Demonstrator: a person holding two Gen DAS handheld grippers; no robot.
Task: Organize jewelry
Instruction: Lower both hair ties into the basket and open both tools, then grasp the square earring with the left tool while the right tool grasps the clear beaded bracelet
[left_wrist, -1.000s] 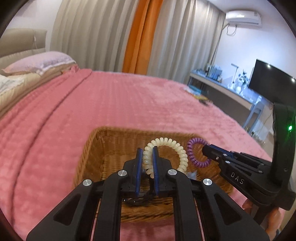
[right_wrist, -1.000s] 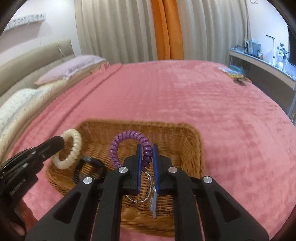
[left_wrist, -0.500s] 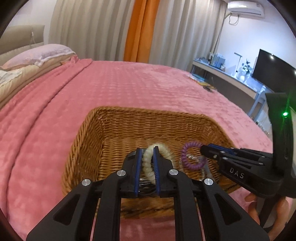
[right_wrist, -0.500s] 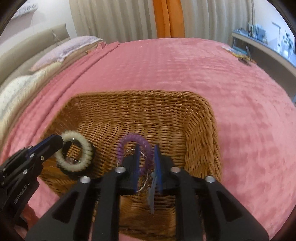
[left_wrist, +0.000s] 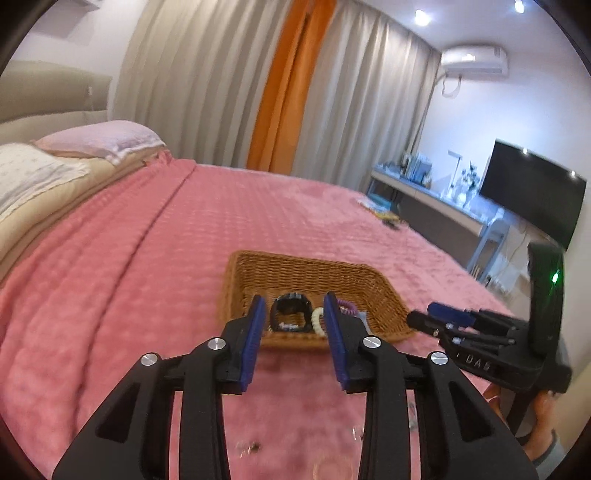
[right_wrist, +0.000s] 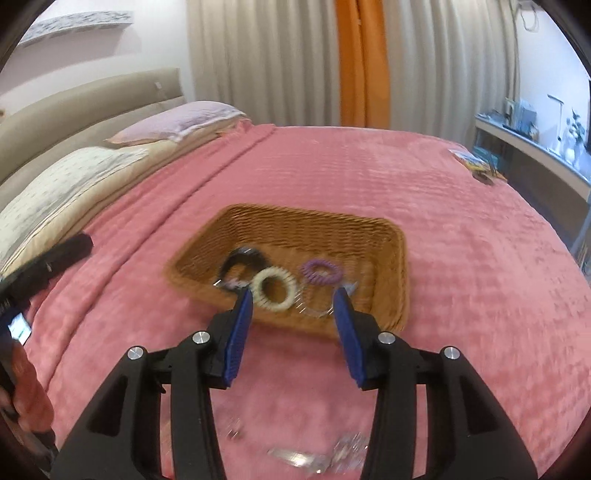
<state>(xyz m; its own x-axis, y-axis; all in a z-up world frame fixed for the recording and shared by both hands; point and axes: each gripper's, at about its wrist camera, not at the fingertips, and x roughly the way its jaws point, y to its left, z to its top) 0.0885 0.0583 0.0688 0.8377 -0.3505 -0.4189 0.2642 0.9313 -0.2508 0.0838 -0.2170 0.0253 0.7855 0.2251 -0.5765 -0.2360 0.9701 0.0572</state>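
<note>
Both tongs are spread, jaws just opened, nothing between them. Cream coil (right_wrist: 274, 289) and purple coil (right_wrist: 320, 272) lie in the basket (right_wrist: 397, 266), ahead of both. Loose bits (right_wrist: 314, 458) on the bed, under the right tongs (right_wrist: 293, 297); these are nearer than the left tongs (left_wrist: 294, 303).

**Bedroom background, non-task items**

A pink blanket (right_wrist: 461, 229) is covering the bed. A pink pillow (left_wrist: 103, 138) is lying by the beige headboard (right_wrist: 92, 96), a patterned pillow (right_wrist: 62, 177) sitting nearer. Grey curtains (left_wrist: 192, 81) are hanging around an orange curtain (left_wrist: 284, 92). An air conditioner (left_wrist: 474, 61) is sitting high on the wall, a dark TV (left_wrist: 532, 199) standing on a cluttered desk (left_wrist: 436, 199).
</note>
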